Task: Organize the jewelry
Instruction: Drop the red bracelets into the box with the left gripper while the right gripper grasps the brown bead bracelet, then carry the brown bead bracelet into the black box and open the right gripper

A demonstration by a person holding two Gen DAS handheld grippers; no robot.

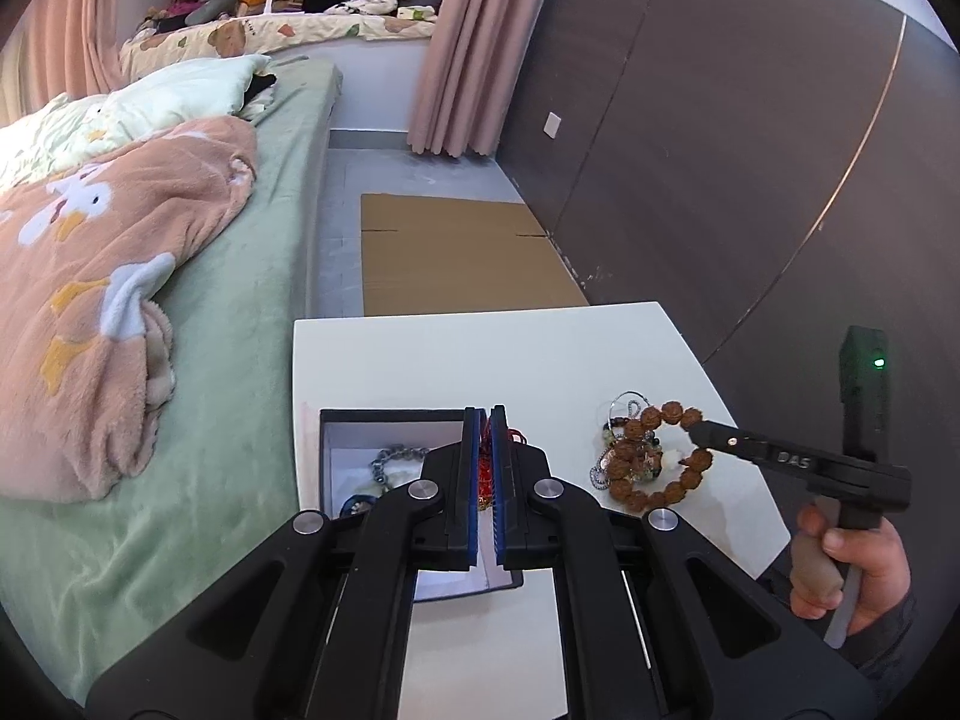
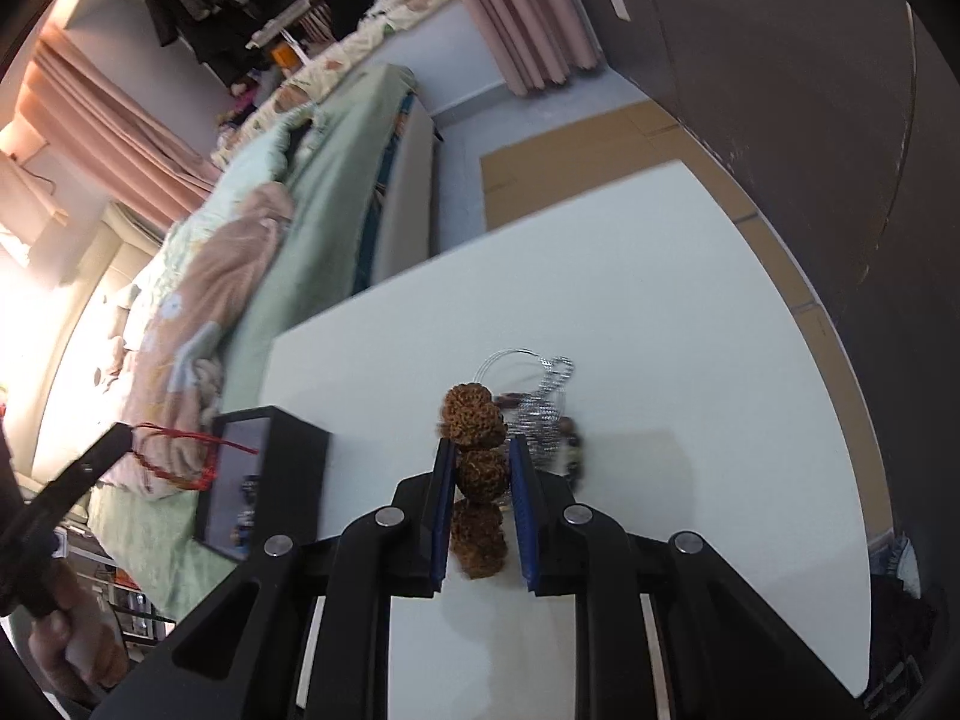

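Beside the green-sheeted bed point(image 1: 252, 276), on the white tabletop point(image 2: 630, 300), your right gripper point(image 2: 480, 450) clamps the brown knobbly-bead bracelet point(image 2: 477, 480) while your left gripper point(image 1: 485, 420) pinches a red cord bracelet point(image 2: 174, 456).

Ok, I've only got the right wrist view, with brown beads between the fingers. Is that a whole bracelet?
Observer: Yes, the brown bracelet is a full loop, and the right gripper pinches it at one side.
Operator: What's in the box?
Observer: A grey bracelet lies inside the box.
Operator: Where's the left gripper?
Observer: The left gripper is above the box, shut on a red cord.
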